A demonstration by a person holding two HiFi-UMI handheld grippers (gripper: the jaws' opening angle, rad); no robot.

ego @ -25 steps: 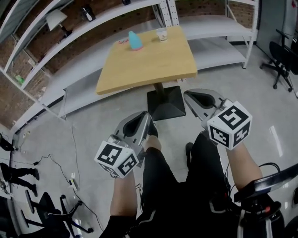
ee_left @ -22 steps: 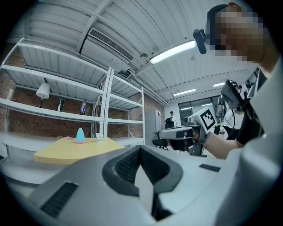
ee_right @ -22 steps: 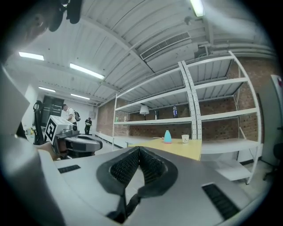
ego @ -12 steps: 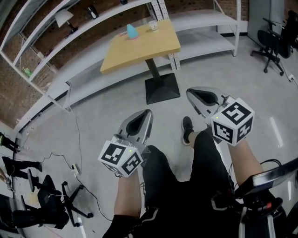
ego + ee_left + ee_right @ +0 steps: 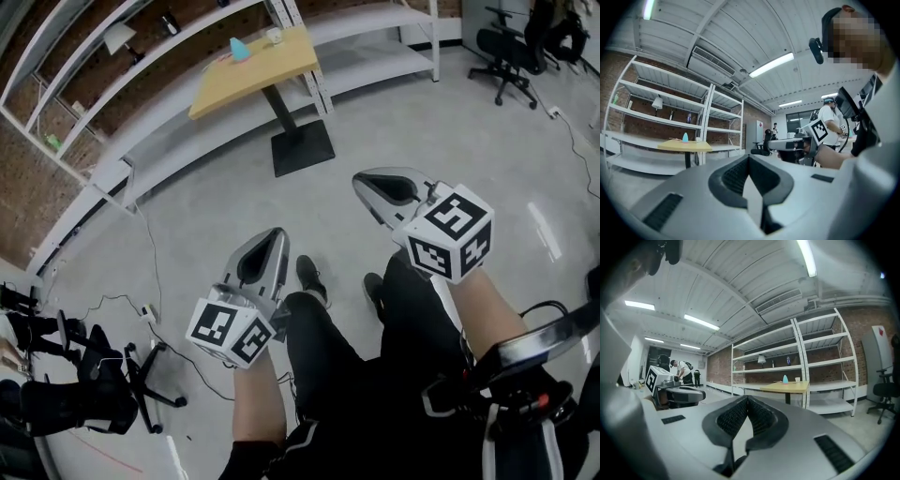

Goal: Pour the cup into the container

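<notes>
A small white cup (image 5: 274, 37) and a light-blue cone-shaped container (image 5: 240, 49) stand on a wooden pedestal table (image 5: 258, 73), far off at the top of the head view. Both grippers are held over the person's legs, well away from the table. The left gripper (image 5: 275, 234) is shut and empty, and so is the right gripper (image 5: 360, 180). In the left gripper view the shut left gripper (image 5: 749, 157) points toward the table (image 5: 685, 146) at far left. The right gripper view shows the shut right gripper (image 5: 747, 398), with the blue container (image 5: 785, 379) and the cup (image 5: 797, 379) small and distant.
White shelving racks (image 5: 141, 56) run along the brick wall behind the table. An office chair (image 5: 506, 47) stands at top right, another chair base (image 5: 122, 384) and floor cables (image 5: 141, 281) at lower left. People work at a bench (image 5: 682, 373) far away.
The table with cup and container has shrunk and slid toward the top left of the head view as the person stepped back from it. Both grippers stay shut and empty.
</notes>
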